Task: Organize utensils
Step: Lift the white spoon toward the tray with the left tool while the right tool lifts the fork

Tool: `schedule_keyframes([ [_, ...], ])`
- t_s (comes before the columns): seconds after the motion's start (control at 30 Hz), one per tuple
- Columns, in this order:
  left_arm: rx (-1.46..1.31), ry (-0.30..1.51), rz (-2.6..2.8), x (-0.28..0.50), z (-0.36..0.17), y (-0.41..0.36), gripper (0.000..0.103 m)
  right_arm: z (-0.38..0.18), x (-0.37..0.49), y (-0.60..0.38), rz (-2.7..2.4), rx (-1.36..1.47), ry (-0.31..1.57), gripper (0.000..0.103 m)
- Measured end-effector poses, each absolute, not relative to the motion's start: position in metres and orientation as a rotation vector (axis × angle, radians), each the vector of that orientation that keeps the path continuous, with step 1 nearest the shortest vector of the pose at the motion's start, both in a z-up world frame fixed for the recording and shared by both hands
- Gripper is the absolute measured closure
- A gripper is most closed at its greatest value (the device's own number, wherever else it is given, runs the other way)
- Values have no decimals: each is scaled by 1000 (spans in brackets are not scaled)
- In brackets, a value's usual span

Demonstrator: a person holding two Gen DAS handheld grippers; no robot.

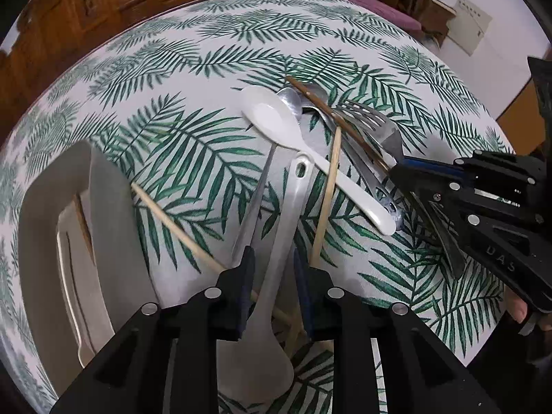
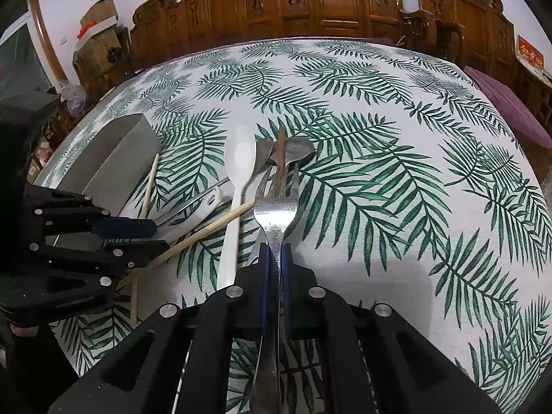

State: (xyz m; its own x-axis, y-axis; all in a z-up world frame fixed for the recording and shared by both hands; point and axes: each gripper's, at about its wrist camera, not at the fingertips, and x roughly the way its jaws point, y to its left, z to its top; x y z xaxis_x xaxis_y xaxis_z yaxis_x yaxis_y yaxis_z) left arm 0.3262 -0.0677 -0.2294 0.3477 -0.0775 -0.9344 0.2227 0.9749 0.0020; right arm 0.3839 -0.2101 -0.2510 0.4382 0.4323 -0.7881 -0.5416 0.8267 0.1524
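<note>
Right gripper [image 2: 275,258] clamps the shiny steel fork [image 2: 275,207], tines at twelve o'clock; left gripper [image 1: 272,269], marked "DAS", straddles the white spoon [image 1: 276,241], fingers parted.

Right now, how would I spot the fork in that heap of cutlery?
Find the leaf-print tablecloth, then the heap of spoons and chopsticks at its middle. The fork lies on the heap's right edge, its handle pinched in the right claw. It is the only piece with tines; its neighbours are spoons and chopsticks.
</note>
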Motion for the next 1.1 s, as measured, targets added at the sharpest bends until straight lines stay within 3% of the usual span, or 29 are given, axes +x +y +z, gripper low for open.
schedule_keyframes([
  [0.1, 147, 1198, -213, 328, -229, -71, 93, -249, 384, -212, 610, -124, 933, 95],
  [0.2, 174, 1186, -211, 328, -229, -74, 96, -245, 382, -212, 620, -124, 923, 95],
  [0.23, 175, 1172, -206, 328, -227, -74, 103, -244, 382, -211, 624, -125, 919, 95],
  [0.67, 101, 1124, -213, 339, -213, -64, 103, -238, 381, -215, 615, -95, 901, 95],
  [0.8, 91, 1131, -221, 353, -219, -69, 96, -238, 382, -218, 616, -94, 901, 95],
  [0.93, 71, 1135, -241, 363, -223, -74, 77, -238, 383, -220, 618, -92, 902, 95],
  [1.1, 77, 1133, -227, 371, -227, -78, 74, -238, 384, -223, 621, -84, 900, 95],
])
